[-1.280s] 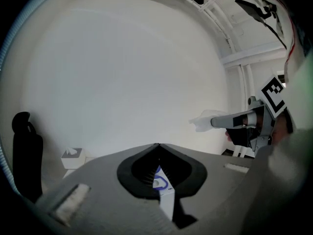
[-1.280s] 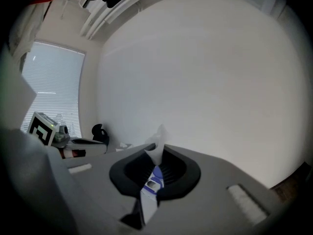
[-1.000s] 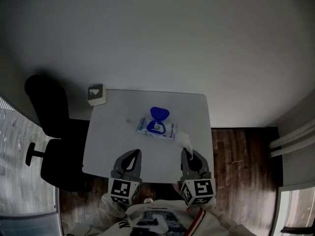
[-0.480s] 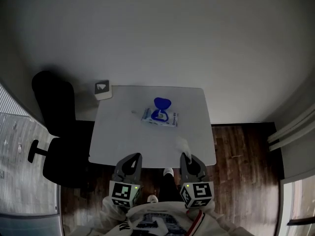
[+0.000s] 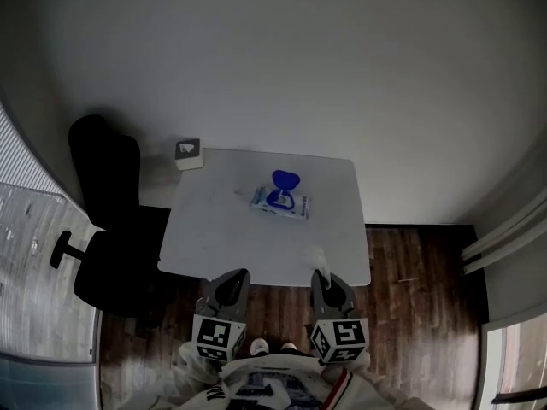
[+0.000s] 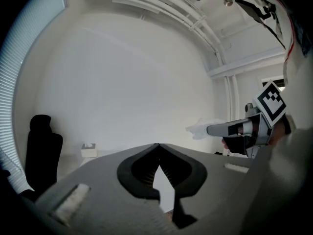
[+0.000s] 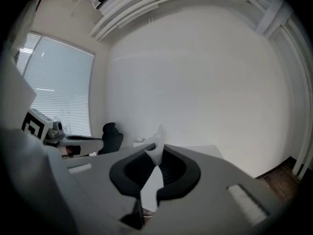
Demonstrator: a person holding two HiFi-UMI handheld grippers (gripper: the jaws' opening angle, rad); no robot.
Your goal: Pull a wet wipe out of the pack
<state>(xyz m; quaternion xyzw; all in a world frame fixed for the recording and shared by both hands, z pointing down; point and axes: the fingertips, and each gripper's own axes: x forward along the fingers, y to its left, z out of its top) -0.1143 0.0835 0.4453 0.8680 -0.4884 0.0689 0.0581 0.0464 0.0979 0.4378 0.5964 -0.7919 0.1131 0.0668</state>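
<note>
The wet wipe pack [image 5: 280, 202] lies on the white table [image 5: 218, 229] with its blue lid [image 5: 285, 180] flipped up. My right gripper [image 5: 320, 273] hangs off the table's near edge, shut on a white wet wipe [image 5: 314, 256] that sticks up from its tips. The right gripper view shows the wipe [image 7: 158, 140] pinched between the closed jaws of the right gripper [image 7: 155, 150]. Beside it, my left gripper [image 5: 232, 277] is shut with nothing in it. In the left gripper view, the tips of the left gripper [image 6: 157, 146] meet, and the wipe [image 6: 201, 129] shows at right.
A small tissue box [image 5: 189, 153] stands at the table's far left corner. A black office chair [image 5: 111, 229] stands left of the table. Dark wooden floor [image 5: 414, 280] lies below and to the right. A white wall is behind the table, window blinds [image 7: 58, 92] at the left.
Both grippers have drawn back from the table toward the person, past its near edge. The wipe came along in the right gripper. The pack stayed where it was.
</note>
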